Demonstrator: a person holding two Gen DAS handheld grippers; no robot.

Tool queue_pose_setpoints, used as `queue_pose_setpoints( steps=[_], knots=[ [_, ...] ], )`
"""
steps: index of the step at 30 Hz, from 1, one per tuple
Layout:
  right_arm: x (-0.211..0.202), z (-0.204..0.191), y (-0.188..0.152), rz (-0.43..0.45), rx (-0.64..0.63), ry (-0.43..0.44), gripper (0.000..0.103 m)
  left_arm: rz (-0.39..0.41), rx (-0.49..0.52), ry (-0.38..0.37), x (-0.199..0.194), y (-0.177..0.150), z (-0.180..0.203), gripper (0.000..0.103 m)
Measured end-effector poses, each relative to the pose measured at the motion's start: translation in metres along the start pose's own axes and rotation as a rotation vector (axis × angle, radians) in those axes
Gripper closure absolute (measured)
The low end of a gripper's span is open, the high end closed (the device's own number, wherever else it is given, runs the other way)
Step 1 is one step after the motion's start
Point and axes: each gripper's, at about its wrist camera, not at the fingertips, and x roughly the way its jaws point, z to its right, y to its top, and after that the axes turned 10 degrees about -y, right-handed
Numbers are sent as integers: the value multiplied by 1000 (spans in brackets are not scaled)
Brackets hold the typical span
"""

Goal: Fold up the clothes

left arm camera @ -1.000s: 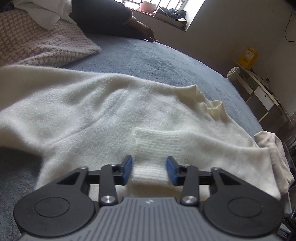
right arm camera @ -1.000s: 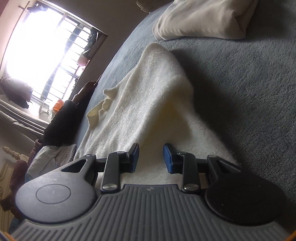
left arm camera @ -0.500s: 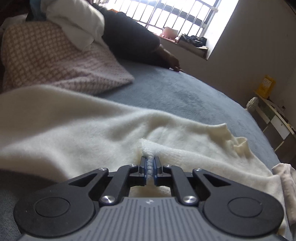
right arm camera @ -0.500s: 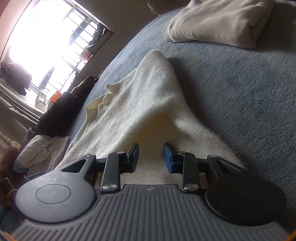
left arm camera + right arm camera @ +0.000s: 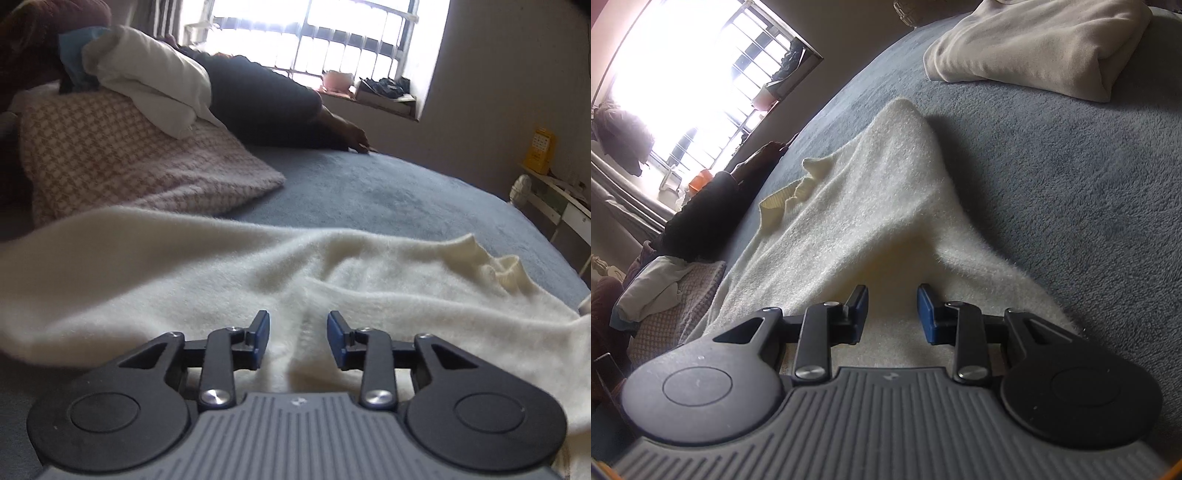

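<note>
The left gripper [image 5: 297,338] has let go; both it and the right gripper [image 5: 892,314] gape over the soft, limp sweater [image 5: 229,280]; pinch its near hem.

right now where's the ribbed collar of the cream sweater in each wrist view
Left wrist view: the ribbed collar sits far right, above mid-height, at the cream sweater's far edge, right of the open left gripper.
Right wrist view: the collar lies left of centre, upper half, beyond the open right gripper.
Shared landmark: the barred window.
</note>
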Motion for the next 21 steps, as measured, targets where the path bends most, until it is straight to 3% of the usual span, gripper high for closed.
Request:
queue_pose_setpoints(
  steps=[3, 8, 12, 14, 16, 21],
  knots=[
    [-6, -14, 2, -12, -83, -51, 75, 79, 38, 7, -20, 5, 8, 63],
    [-27, -48, 6, 130, -344, -191, 75, 8, 147, -108, -5, 2, 43, 61],
    [-22, -69, 3, 216, -629, -346, 75, -34, 161, -95, 17, -15, 48, 61],
    [-6, -67, 0, 187, -717, -411, 80, -55, 168, -88, 28, -23, 50, 62],
    [6, -55, -2, 169, -735, -458, 91, -52, 167, -90, 32, -29, 49, 62],
    [8, -42, 4, 120, -676, -462, 90, -43, 157, -99, 33, -32, 43, 62]
  ],
)
